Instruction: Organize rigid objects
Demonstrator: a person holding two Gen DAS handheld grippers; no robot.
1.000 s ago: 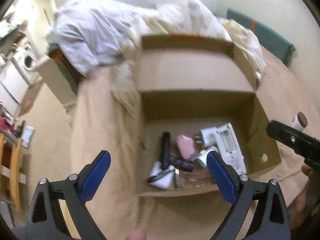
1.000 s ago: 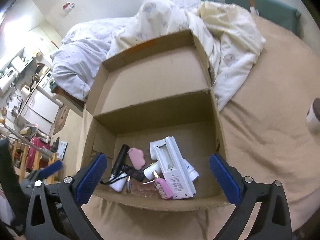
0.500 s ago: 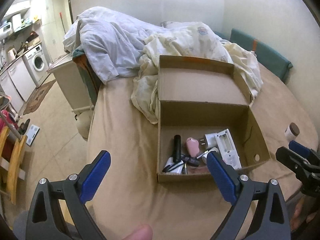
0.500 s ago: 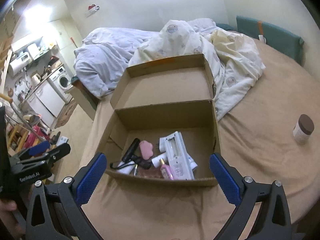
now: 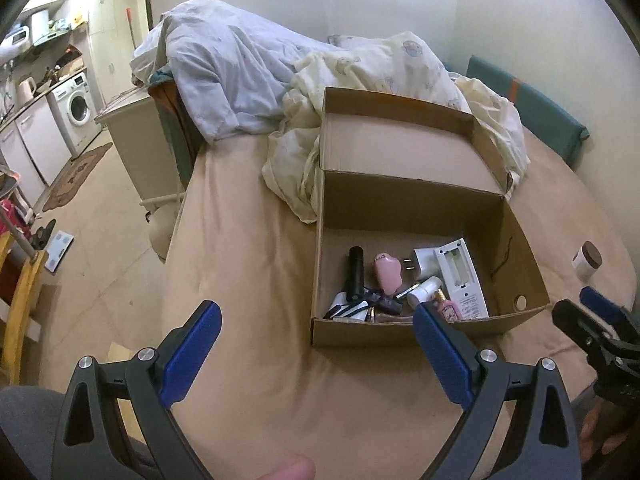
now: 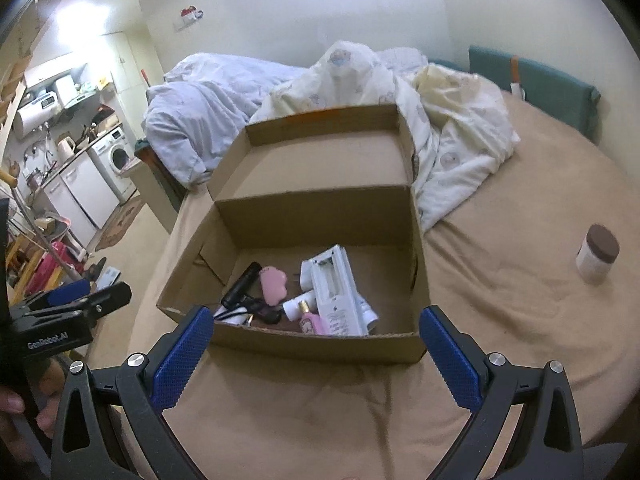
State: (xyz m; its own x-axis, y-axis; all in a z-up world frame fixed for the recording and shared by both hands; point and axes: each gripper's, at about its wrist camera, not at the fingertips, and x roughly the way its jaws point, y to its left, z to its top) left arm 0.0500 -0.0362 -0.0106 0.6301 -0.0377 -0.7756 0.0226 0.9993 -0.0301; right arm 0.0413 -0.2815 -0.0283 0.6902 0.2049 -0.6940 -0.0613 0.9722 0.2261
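Note:
An open cardboard box (image 5: 400, 332) (image 6: 320, 346) stands on the tan bed. In it lie a black flashlight (image 5: 355, 274) (image 6: 241, 285), a pink case (image 5: 387, 272) (image 6: 273, 283), a white remote-like device (image 5: 460, 276) (image 6: 334, 292), a white plug (image 5: 422, 262), a small pink bottle (image 5: 448, 308) (image 6: 310, 322) and other small items. A white jar with a brown lid (image 5: 587, 261) (image 6: 598, 254) stands on the bed right of the box. My left gripper (image 5: 316, 354) is open and empty, in front of the box. My right gripper (image 6: 316, 356) is open and empty, in front of the box.
Crumpled white and cream duvets (image 5: 280, 64) (image 6: 400, 92) lie behind the box. A teal headboard (image 5: 528, 108) (image 6: 536, 80) runs along the right wall. A washing machine (image 5: 76, 108) and cabinets stand far left. The bed's left edge drops to the floor (image 5: 100, 220).
Both grippers have pulled back and up from the box, so it looks smaller and farther. Both stay open and empty.

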